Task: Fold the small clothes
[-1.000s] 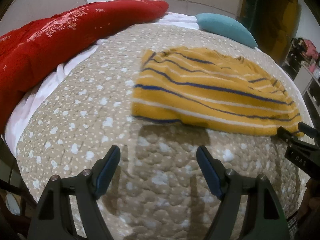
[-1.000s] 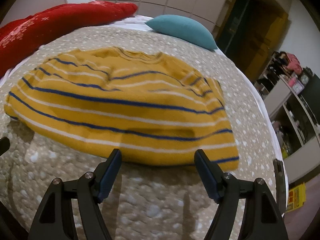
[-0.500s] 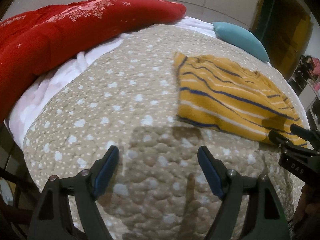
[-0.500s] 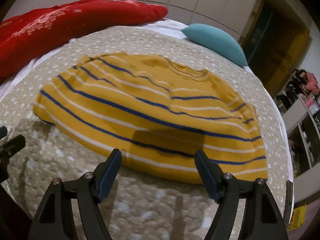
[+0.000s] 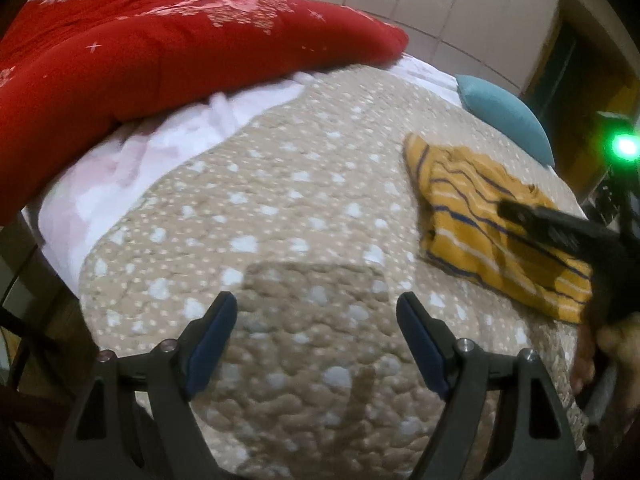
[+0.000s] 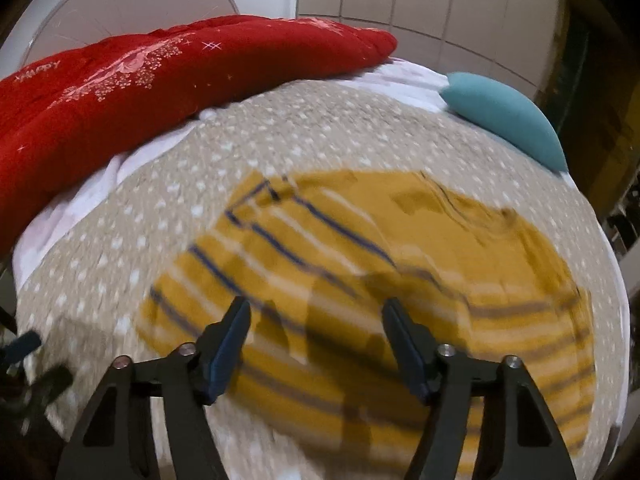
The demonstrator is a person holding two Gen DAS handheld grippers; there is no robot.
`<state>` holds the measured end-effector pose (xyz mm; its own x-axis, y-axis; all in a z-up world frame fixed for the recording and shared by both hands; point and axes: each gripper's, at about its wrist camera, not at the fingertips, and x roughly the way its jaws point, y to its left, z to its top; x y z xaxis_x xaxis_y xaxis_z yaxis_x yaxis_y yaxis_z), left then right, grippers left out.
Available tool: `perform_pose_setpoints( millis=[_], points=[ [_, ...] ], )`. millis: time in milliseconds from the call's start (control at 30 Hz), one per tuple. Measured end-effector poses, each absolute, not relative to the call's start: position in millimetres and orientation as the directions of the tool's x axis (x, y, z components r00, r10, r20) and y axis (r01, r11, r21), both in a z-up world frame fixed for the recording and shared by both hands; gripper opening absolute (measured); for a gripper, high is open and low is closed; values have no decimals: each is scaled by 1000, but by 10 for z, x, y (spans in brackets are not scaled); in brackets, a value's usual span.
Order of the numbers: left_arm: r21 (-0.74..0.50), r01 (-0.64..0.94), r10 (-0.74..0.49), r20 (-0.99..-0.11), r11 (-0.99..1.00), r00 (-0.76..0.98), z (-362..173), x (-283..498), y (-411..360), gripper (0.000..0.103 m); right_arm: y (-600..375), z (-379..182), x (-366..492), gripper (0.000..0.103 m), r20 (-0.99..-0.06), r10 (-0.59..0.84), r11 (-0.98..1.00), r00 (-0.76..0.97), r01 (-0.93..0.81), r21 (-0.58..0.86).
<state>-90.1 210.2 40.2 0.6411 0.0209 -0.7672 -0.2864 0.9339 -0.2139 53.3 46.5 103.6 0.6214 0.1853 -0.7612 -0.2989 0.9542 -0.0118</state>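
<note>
A small mustard-yellow sweater [image 6: 400, 280] with blue and white stripes lies spread on the beige dotted quilt [image 5: 280, 208]. My right gripper [image 6: 316, 340] is open and empty, its fingers over the sweater's near hem. In the left wrist view the sweater [image 5: 480, 220] lies at the right, and the right gripper shows as a dark blurred bar over it. My left gripper [image 5: 316, 340] is open and empty over bare quilt, well left of the sweater.
A red padded blanket [image 5: 160, 52] lies along the far left of the bed over a white sheet [image 5: 140, 152]. A teal pillow [image 6: 504, 116] sits at the far right corner. A shelf and doorway stand beyond the bed's right edge.
My left gripper has swung left, so the sweater slid to the right of its view. My right gripper has moved forward over the sweater's hem. Both stayed open.
</note>
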Motion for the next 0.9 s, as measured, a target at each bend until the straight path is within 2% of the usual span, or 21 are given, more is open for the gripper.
perform_pose_setpoints(
  millis=[133,200,267,433,533,600,633,667,767,900],
  points=[
    [-235,-314,21,-770,920,638,374,-944,2258,82,706,1009,846,67,-790,272,934,550,-348,79],
    [-244,-324,19,-772,914,635,349,-946,2316,82,867,973,895,71,-803,274,927,528,-368,75],
    [-251,-337,19,-777,907,629,314,-940,2370,82,1072,910,906,80,-818,222,925,532,-380,4],
    [-244,-340,25,-781,908,625,289,-939,2372,82,1441,617,992,88,-842,0,914,539,-341,-218],
    [-238,-348,30,-786,907,617,292,-953,2352,82,1484,540,1033,91,-834,-59,910,549,-314,-271],
    [-238,-354,33,-788,904,615,303,-964,2347,82,1440,547,1049,82,-837,-38,921,546,-307,-242],
    [-235,-360,40,-788,903,614,328,-999,2333,82,1386,574,1053,70,-838,-21,929,545,-299,-218],
    [-230,-363,47,-788,903,614,348,-1014,2324,82,1326,605,1055,53,-835,-17,935,550,-287,-208],
    [-197,-370,80,-784,908,615,443,-1058,2259,82,1064,736,1081,29,-839,75,956,539,-277,-93],
    [-170,-346,92,-775,923,625,609,-1050,2097,82,632,973,1053,23,-811,235,960,536,-258,108]
  ],
)
